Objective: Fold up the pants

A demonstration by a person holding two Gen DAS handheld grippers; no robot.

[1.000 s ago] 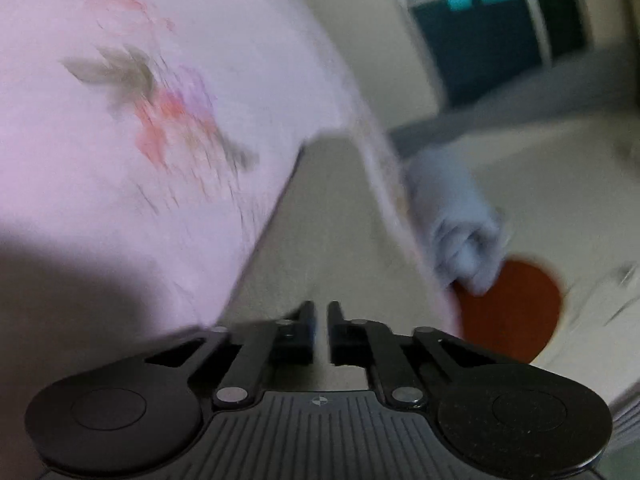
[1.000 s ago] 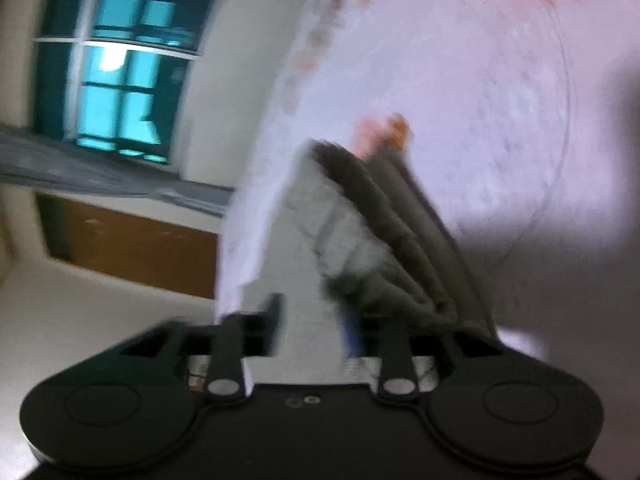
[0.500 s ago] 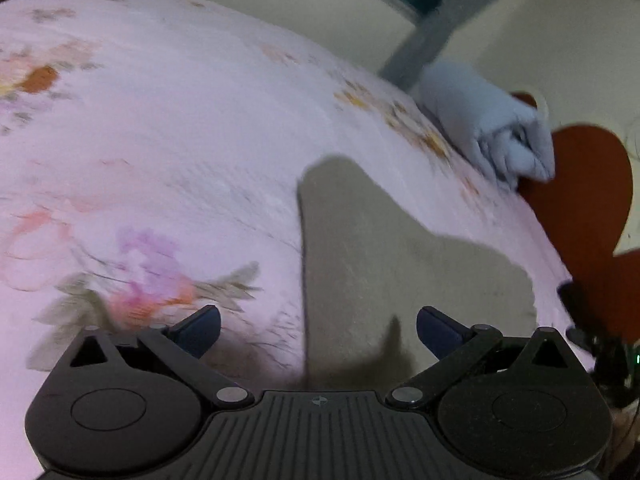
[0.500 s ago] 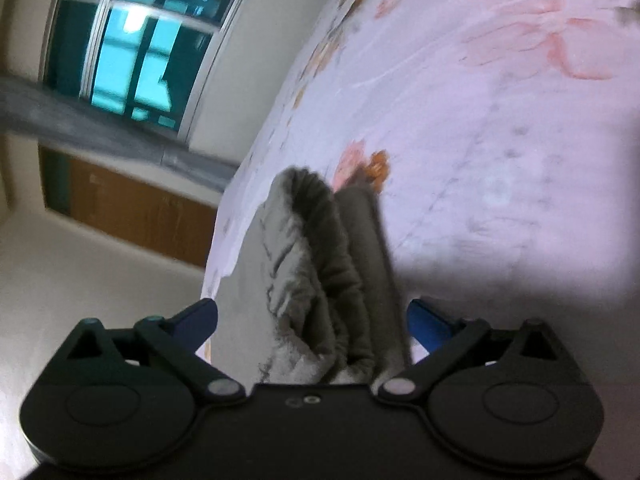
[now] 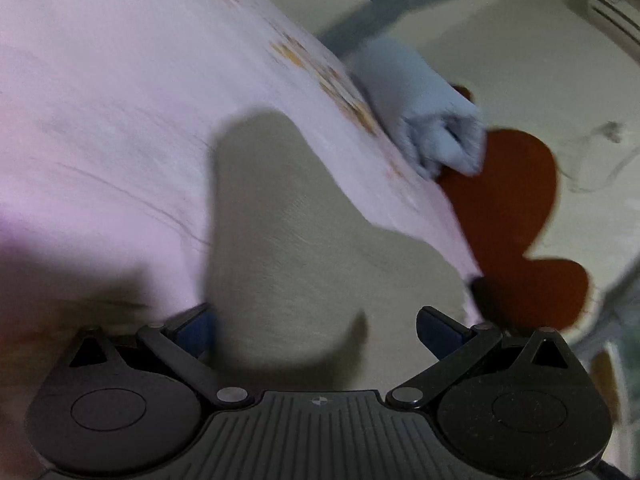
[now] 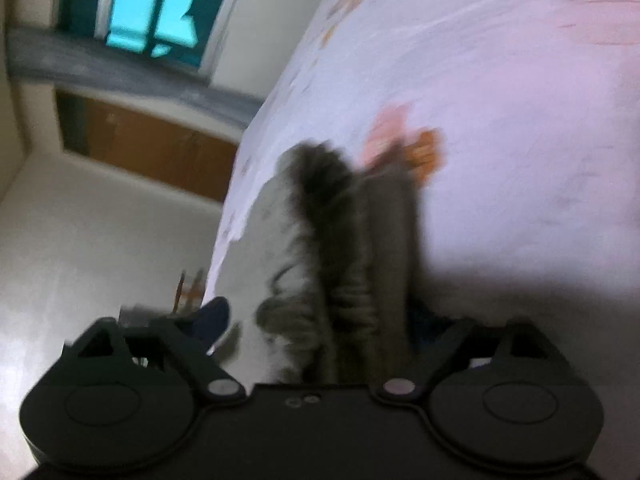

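Note:
The grey-beige pants (image 5: 288, 240) lie flat on the pink floral bedsheet (image 5: 100, 100). My left gripper (image 5: 312, 326) is open, its jaws spread on either side of the near edge of the cloth. In the right wrist view the pants' gathered waistband end (image 6: 340, 248) lies bunched on the sheet. My right gripper (image 6: 320, 320) is open with the bunched cloth between its spread jaws; its right fingertip is hidden behind the cloth. Both views are blurred.
A rolled light-blue cloth (image 5: 424, 120) lies at the bed's far edge. A red-brown mat (image 5: 516, 216) lies on the floor beyond it. The right wrist view shows a window (image 6: 160, 4), a wooden cabinet (image 6: 152, 144) and the bed edge (image 6: 232, 216).
Both grippers went from shut to open within the last second and let go of the pants. The cloth now lies on the sheet. Both cameras have shifted slightly since half a second ago.

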